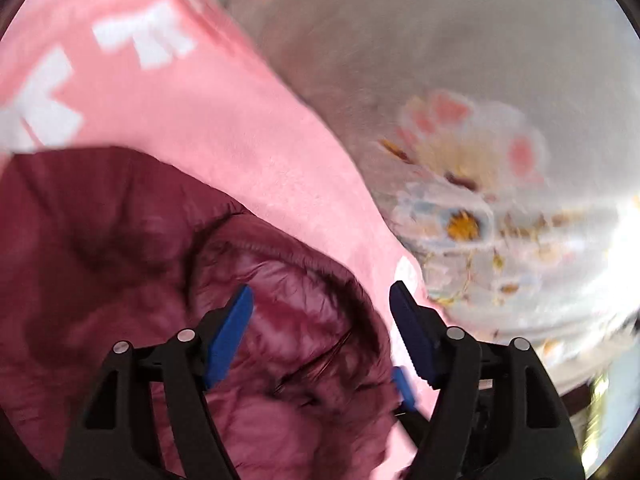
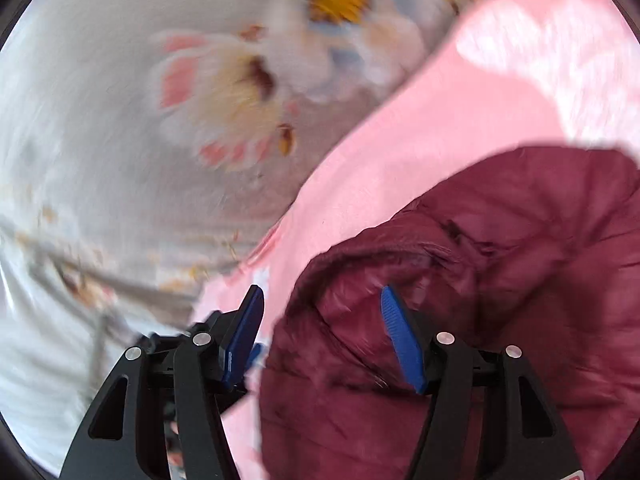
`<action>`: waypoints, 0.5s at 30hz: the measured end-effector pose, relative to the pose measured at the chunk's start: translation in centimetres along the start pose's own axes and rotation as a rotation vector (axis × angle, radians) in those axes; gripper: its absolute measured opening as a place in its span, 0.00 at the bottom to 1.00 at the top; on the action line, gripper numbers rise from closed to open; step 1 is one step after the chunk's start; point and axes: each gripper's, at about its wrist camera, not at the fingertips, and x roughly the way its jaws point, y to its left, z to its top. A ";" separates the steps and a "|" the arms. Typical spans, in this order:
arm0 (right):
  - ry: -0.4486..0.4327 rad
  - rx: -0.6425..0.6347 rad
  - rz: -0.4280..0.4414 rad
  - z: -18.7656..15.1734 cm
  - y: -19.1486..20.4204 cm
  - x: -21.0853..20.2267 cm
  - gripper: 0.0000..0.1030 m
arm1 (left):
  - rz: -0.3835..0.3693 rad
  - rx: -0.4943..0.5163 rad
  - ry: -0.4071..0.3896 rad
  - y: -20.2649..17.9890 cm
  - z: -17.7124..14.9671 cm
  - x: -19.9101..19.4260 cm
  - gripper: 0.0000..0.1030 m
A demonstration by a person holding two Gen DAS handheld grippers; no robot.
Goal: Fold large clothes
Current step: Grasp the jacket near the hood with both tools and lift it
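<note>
Both grippers, left (image 1: 322,294) and right (image 2: 322,296), hang with jaws apart holding nothing over one puffy maroon jacket (image 1: 132,240) on a pink cloth (image 1: 224,120) with blurry unreadable white letters (image 1: 156,38), floral sheet (image 1: 460,152) beyond.

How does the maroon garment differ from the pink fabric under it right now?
The maroon garment is dark, puffy and creased, with a stitched seam; the pink fabric is pale, smooth and flat. The maroon garment is plain, while the pink fabric carries white printed shapes. The maroon garment lies bunched on top; the pink fabric is spread beneath it over the floral sheet. Both are soft textiles, and neither open gripper, left gripper or right gripper, clamps either.
</note>
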 end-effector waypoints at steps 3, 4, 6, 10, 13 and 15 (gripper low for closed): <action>0.010 0.178 0.006 1.4 -2.6 2.3 0.59 | -0.007 -0.125 0.046 1.6 1.1 2.8 0.66; 0.008 0.222 0.009 1.7 -3.4 2.7 0.59 | -0.004 -0.161 0.060 2.2 1.4 3.6 0.66; -0.012 0.292 0.003 2.2 -4.8 2.9 0.53 | 0.017 -0.192 0.075 3.1 1.6 4.6 0.58; -0.012 0.134 -0.137 2.9 -4.6 2.9 0.05 | 0.175 -0.006 0.095 2.6 1.1 5.3 0.05; 0.014 -0.176 -0.281 1.5 -2.2 2.6 0.04 | 0.266 0.209 0.074 1.7 -0.2 4.8 0.05; 0.025 -0.342 -0.367 0.4 -1.1 3.2 0.04 | 0.326 0.325 0.062 1.4 -1.6 5.1 0.05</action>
